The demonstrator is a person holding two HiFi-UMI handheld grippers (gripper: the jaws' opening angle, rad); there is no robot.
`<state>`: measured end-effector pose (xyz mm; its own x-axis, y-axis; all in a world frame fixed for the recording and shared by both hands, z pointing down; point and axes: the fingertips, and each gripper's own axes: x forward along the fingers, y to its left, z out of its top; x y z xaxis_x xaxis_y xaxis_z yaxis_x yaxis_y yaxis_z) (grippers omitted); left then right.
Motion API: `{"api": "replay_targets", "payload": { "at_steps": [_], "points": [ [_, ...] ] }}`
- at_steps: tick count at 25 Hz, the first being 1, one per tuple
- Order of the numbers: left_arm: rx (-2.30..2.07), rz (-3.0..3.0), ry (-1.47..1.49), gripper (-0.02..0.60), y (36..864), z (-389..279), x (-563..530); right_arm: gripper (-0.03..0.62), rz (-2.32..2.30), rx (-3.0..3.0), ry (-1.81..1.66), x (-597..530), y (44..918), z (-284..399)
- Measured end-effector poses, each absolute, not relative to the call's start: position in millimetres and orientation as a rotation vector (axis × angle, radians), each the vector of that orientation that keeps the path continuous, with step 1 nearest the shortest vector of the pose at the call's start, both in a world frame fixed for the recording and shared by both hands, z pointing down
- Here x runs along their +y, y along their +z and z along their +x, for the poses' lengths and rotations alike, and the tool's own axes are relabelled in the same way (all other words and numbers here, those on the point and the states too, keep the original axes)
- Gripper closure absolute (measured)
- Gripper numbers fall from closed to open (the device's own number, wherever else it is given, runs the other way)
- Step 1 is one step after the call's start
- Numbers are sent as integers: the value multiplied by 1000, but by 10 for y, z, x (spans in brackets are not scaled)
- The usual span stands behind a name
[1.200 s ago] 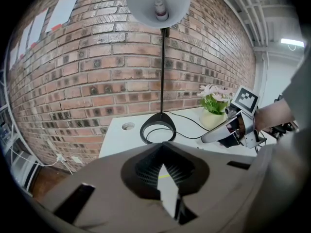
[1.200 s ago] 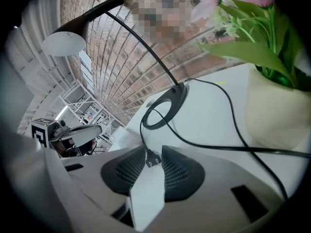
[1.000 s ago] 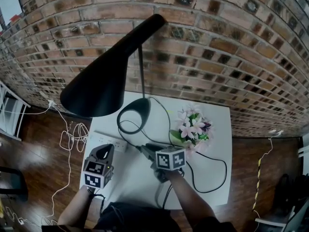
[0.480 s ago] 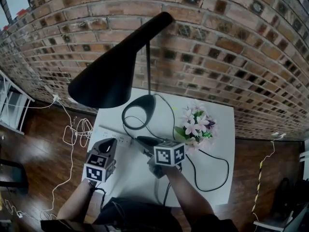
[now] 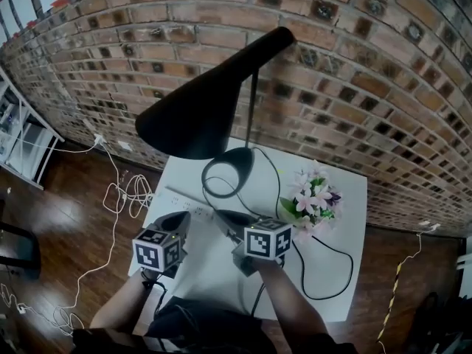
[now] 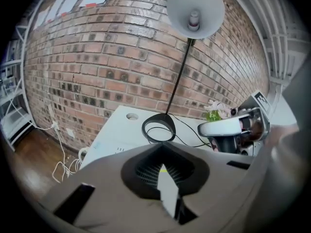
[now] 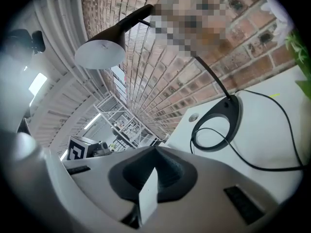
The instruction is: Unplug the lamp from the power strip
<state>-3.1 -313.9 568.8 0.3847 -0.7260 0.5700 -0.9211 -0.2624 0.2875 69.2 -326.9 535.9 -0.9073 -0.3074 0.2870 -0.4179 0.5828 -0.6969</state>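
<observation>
The black lamp (image 5: 210,109) stands on the white table (image 5: 332,271), its ring base (image 5: 230,169) near the back. Its black cord (image 5: 335,253) loops right past the flowers. The white power strip (image 5: 188,200) lies at the table's left edge. Above the table in front of the strip, my right gripper (image 5: 222,217) is shut; its jaws have just been closing with nothing between them. Just to the left, my left gripper (image 5: 179,219) hangs over the strip's near side, also shut and empty. The lamp's plug is not visible. The left gripper view shows the base (image 6: 159,128) and the right gripper (image 6: 228,129).
A bunch of pink and white flowers (image 5: 313,198) lies on the table's right half. White cables (image 5: 125,198) trail over the wooden floor at the left. A brick wall (image 5: 369,87) runs behind the table. Metal shelving (image 5: 22,139) stands far left.
The right gripper has risen a little off the table in front of the strip. The head view has swung, so lamp and table sit further right in frame. The left gripper stays put.
</observation>
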Motion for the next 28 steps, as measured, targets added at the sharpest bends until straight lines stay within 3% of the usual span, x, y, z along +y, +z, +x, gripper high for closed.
{"api": "replay_targets", "payload": {
  "at_steps": [28],
  "points": [
    [-1608,2040,367,568,5125,-309,-2743,614,256,-2830,976,-2674,4753,223]
  ]
}}
